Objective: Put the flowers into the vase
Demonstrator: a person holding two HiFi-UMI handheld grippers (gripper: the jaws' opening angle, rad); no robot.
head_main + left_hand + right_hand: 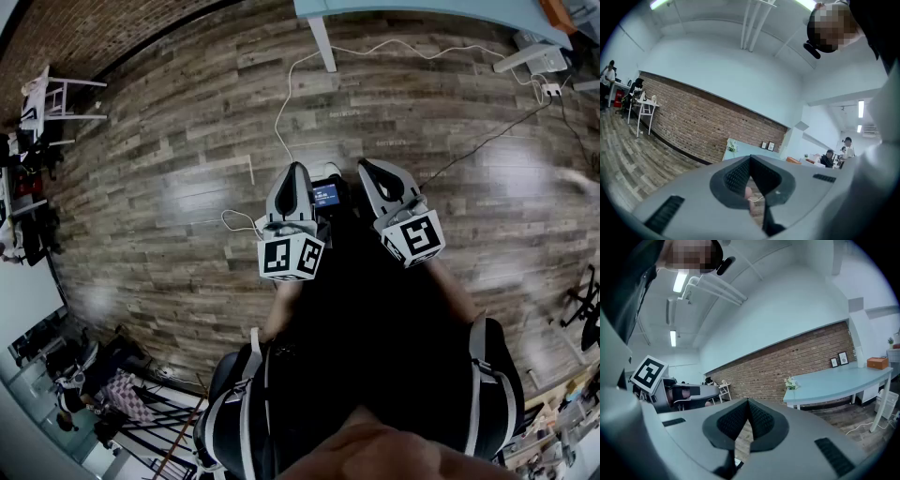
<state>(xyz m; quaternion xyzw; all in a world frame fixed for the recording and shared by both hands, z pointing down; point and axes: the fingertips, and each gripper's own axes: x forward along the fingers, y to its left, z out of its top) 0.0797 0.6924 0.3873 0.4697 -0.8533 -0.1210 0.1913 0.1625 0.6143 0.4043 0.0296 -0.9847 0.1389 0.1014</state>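
Well, both grippers are shells of smooth grey plastic tapering to a point, and I hold the two of them side by side over a glossy grey-brown plank floor (169, 169). The left gripper (298, 169) has its tips pressed together with nothing between them; the right gripper (366, 165) is likewise closed and empty. Each carries black rubber pads (761, 418) with a fine dotted texture, curving into a teardrop outline. I count two marker cubes (291, 258), one per gripper, black squares on white.

The flowers (790, 383) are a single small bunch, pale blooms with green leaves, standing at the end of a smooth pale-blue table (834, 379) with white legs, well apart from both grippers. They are too small for me to tell what they stand in. Behind them runs a rough red-brown brick wall (787, 364) with two framed pictures (838, 360). One orange box (877, 363) sits on the table's far end, and one thin white cable (291, 84) snakes across the floor.
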